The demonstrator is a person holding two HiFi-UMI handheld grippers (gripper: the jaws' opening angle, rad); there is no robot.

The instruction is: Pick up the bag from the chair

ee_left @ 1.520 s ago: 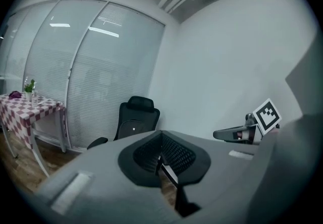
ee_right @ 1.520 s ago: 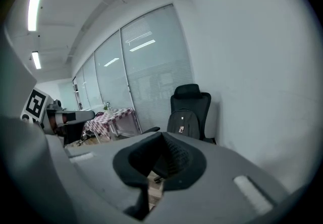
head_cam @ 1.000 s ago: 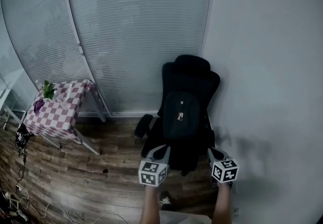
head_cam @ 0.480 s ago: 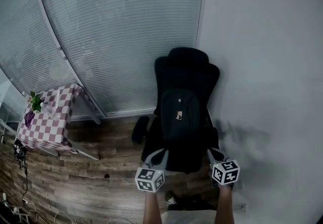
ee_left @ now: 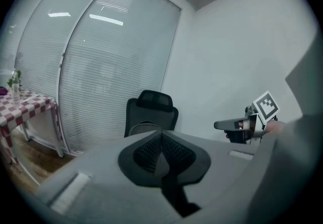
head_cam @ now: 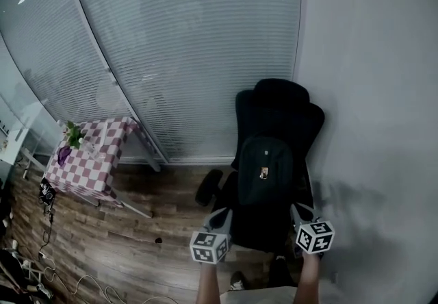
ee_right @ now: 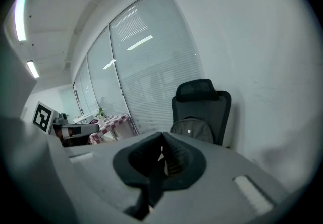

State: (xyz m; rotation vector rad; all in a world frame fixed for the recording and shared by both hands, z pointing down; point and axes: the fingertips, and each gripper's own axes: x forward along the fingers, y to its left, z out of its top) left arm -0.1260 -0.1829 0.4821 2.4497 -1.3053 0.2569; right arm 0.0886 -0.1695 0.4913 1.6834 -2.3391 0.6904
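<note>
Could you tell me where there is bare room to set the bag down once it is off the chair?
The wood floor between the checkered table and the chair is bare, apart from one small dark speck. The table's right part looks free; a plant stands at its left edge. Avoid the bottom-left corner, cluttered with cables.

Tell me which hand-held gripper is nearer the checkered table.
Left. The left hand-held gripper is at the office chair's front corner on the checkered table's side. The right hand-held gripper is at the far corner, by the wall.
</note>
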